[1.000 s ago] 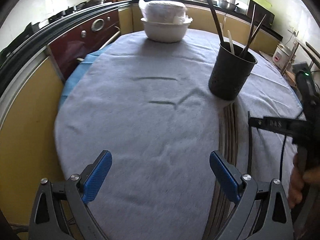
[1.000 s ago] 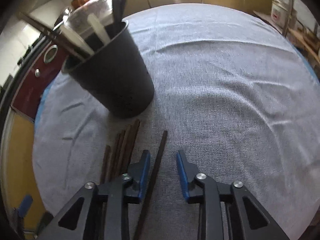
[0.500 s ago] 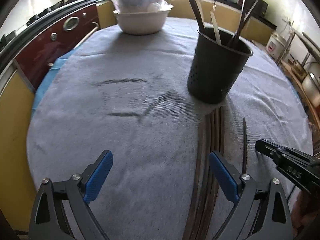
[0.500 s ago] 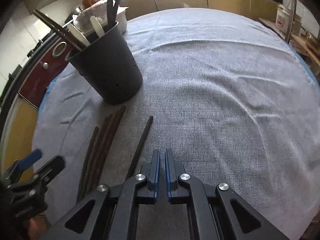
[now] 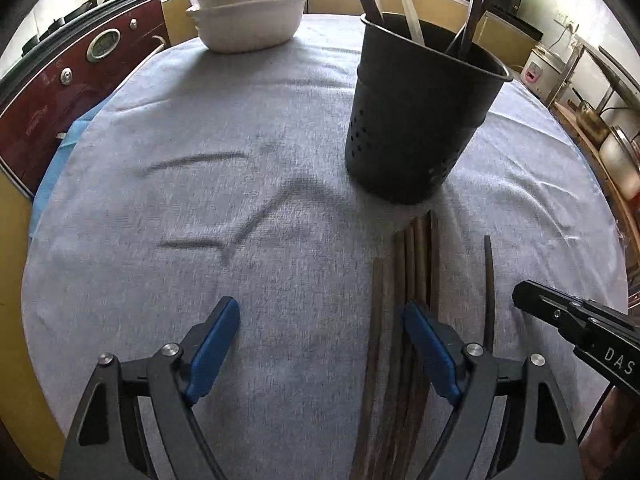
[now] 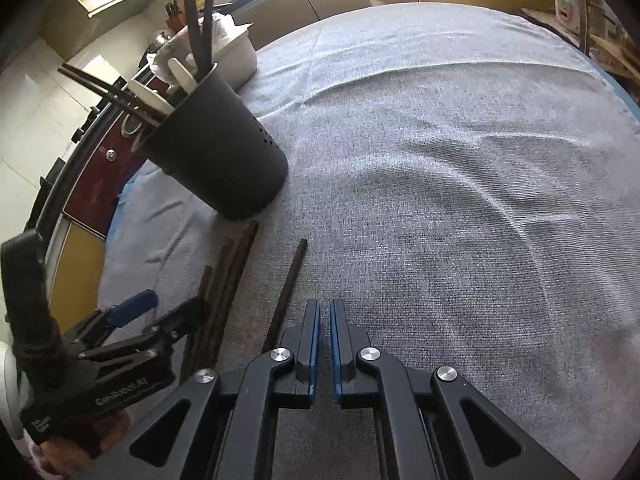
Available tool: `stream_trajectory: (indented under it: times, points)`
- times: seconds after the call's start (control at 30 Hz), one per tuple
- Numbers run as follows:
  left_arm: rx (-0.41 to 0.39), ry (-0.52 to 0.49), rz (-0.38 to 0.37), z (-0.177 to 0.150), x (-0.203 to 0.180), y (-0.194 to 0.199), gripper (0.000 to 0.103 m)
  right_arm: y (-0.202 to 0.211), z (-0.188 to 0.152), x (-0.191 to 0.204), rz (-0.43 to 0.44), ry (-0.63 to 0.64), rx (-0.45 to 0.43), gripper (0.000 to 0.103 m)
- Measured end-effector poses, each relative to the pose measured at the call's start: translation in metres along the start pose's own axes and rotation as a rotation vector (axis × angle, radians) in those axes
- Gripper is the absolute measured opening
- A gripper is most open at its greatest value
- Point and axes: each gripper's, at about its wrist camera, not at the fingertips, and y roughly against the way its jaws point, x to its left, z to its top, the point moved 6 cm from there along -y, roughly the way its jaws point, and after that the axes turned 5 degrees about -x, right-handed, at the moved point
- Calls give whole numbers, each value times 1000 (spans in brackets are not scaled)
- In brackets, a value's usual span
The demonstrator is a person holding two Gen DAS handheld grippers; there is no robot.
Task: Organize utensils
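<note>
Beside the holder (image 5: pixel 420 120), chopsticks (image 5: pixel 404 320), open cloth (image 5: pixel 200 200)

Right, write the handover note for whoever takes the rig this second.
Left tool: open, jaws have just been closing a little, nothing between them; its right finger sits over the bundle of brown wooden chopsticks lying on the grey cloth.
Right tool: shut, empty; the single dark chopstick lies just left of its tips, not gripped.
Black perforated utensil holder: upright just beyond the bundle, already holding several utensils.
White bowl: far side of the table.
Done: some utensils are in the holder.
Left: the bundle and the single chopstick are not yet in the holder.
</note>
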Motion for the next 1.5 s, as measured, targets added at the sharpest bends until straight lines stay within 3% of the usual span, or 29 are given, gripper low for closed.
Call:
stream_trajectory:
  times: [0.2,0.43,0.7,0.8,0.83,0.93,1.27,1.5]
  points:
    - [-9,-2,-7,4,8,1,75,-2,5,5,-29,8,40,13]
    - [-16,-34,9,-5,23,6,75,-12,15,16,-74,6,56,21]
    - [-5,-17,18,-6,35,6,73,-21,14,44,-237,188,34,23]
    - [-5,15,-15,-7,37,11,67,-23,9,55,-298,301,4,17]
    - [-7,25,-27,-6,40,12,57,-22,7,56,-303,327,-6,16]
    - [-8,53,-55,-6,51,15,43,-15,2,48,-291,318,-12,14]
    - [-11,31,-54,-9,38,16,43,-4,-7,35,-282,335,-52,14]
    - [12,76,-73,-9,36,16,43,0,-11,27,-254,328,-56,14]
